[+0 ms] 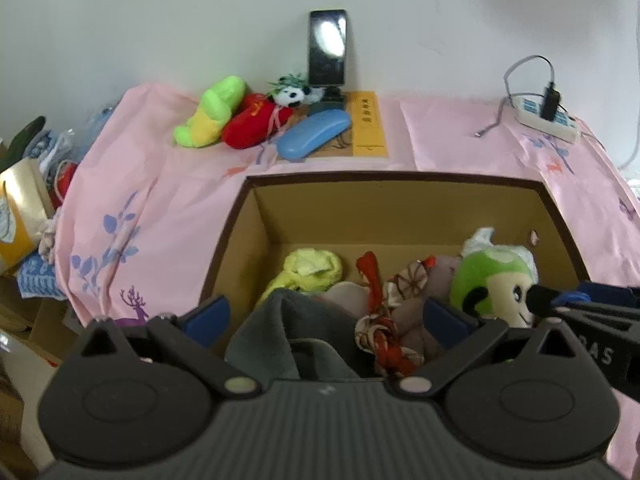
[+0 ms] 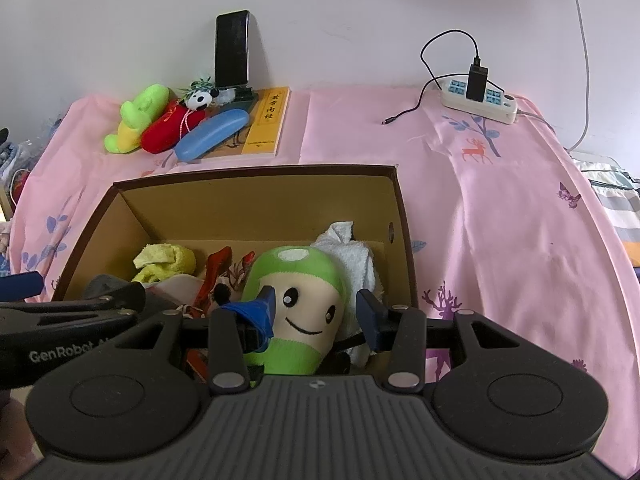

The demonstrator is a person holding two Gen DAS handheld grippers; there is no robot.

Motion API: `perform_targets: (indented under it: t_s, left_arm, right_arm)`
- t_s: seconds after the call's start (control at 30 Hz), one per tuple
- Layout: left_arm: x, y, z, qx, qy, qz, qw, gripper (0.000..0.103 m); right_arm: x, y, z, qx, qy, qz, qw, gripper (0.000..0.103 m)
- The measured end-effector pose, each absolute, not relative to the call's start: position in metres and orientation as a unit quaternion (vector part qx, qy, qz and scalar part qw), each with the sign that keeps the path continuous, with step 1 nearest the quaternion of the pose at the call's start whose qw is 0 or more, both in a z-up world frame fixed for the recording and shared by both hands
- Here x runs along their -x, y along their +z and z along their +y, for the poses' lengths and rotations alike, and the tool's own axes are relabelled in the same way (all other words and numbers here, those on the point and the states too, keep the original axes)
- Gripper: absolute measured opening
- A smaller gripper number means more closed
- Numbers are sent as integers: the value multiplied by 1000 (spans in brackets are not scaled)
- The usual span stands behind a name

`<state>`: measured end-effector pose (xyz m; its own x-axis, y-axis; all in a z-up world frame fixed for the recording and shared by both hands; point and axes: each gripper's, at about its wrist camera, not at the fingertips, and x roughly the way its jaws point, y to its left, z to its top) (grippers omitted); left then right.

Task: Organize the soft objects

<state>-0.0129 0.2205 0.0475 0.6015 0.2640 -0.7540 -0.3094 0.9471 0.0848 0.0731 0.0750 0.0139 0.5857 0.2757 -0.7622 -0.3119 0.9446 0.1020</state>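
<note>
An open cardboard box sits on the pink cloth and holds several soft things. A green mushroom plush stands at its right end against a white towel. My right gripper is open with its fingers on either side of the plush; a small gap shows at the right finger. My left gripper is wide open above a grey cloth. A yellow cloth and a red patterned cloth lie beside it. Outside the box, at the back, lie a green-yellow plush, a red plush and a panda.
A blue glasses case, a yellow book and a phone on a stand sit behind the box. A power strip with cables lies at the back right. Bags and clutter crowd the left edge. The wall is close behind.
</note>
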Motion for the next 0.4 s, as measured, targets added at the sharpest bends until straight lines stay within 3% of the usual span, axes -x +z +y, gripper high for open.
perform_targets:
  t_s: [0.4]
  left_arm:
    - [26,51,211,1,167,390,906,102]
  right_arm:
    - [-63,13,71,10,164,422,891,28]
